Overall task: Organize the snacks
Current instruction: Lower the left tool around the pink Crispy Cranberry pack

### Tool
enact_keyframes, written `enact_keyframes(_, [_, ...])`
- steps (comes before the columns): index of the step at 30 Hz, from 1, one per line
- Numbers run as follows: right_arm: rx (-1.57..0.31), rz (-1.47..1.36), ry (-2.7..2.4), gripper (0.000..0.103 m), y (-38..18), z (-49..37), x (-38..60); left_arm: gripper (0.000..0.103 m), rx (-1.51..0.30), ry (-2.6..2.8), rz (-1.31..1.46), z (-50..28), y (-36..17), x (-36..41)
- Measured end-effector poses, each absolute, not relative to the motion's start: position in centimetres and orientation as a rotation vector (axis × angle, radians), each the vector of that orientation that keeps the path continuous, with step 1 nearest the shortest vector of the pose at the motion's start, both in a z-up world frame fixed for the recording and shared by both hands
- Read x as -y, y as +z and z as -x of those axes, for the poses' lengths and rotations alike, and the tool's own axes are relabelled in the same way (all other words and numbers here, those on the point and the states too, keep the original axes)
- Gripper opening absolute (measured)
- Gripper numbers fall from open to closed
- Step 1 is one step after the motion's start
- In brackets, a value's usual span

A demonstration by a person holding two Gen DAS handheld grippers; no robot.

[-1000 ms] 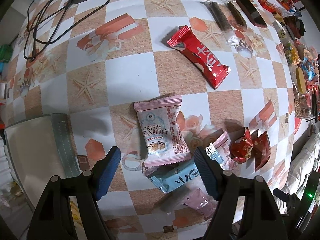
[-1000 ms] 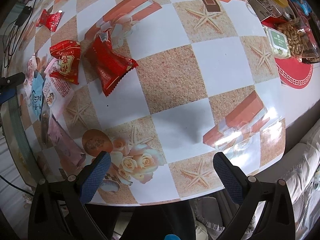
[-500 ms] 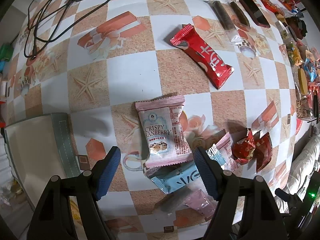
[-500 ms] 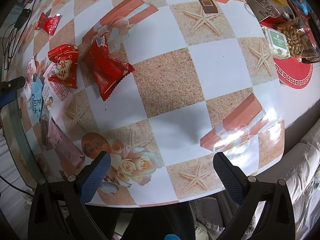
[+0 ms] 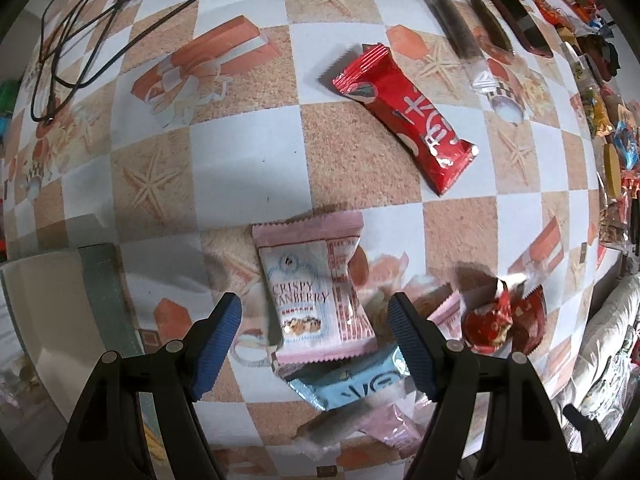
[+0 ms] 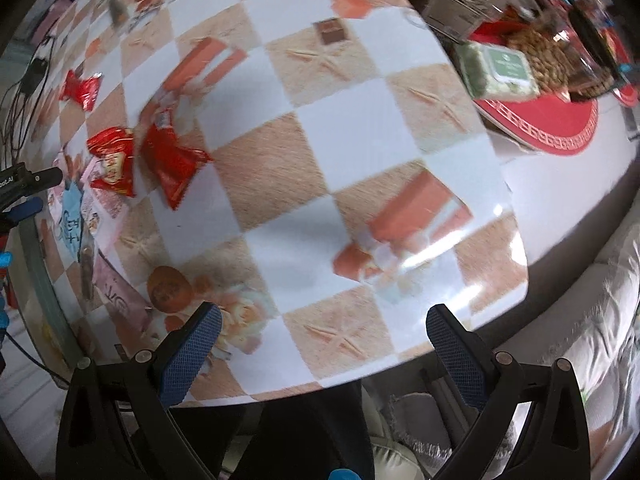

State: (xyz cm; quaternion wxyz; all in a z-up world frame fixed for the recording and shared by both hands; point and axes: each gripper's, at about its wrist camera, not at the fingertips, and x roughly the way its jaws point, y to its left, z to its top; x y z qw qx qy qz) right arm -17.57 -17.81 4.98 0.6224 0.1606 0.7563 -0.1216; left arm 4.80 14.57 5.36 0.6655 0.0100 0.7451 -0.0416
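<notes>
The left gripper (image 5: 316, 334) hangs over the pink cranberry packet (image 5: 318, 294), fingers wide apart to either side of it and gripping nothing. The step in hand looks like a pickup: the next move calls for lowering until the pads flank the packet, then closing. It overlaps a blue packet (image 5: 352, 380) just nearer. Farther right lies a red bar (image 5: 408, 116). The right gripper (image 6: 324, 344) (also spread wide, empty) hovers over the table's (image 6: 340, 128) near edge.
</notes>
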Motion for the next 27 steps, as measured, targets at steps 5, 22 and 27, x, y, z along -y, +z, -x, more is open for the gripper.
enact_keyframes(5, [-1.743,-0.393,-0.307,0.103,5.2,18.5,18.6,0.079,-1.702,-0.073,-0.004,-5.6,4.0,-14.5])
enact_keyframes(22, [-1.737,-0.418,-0.339,0.103,5.1,19.0,19.8,0.083,-1.69,-0.04,-0.073,-6.7,1.9,-12.8])
enact_keyframes(27, [-1.741,-0.428,-0.338,0.103,4.8,19.3,19.6,0.083,-1.691,-0.035,-0.078,-6.9,2.4,-12.2])
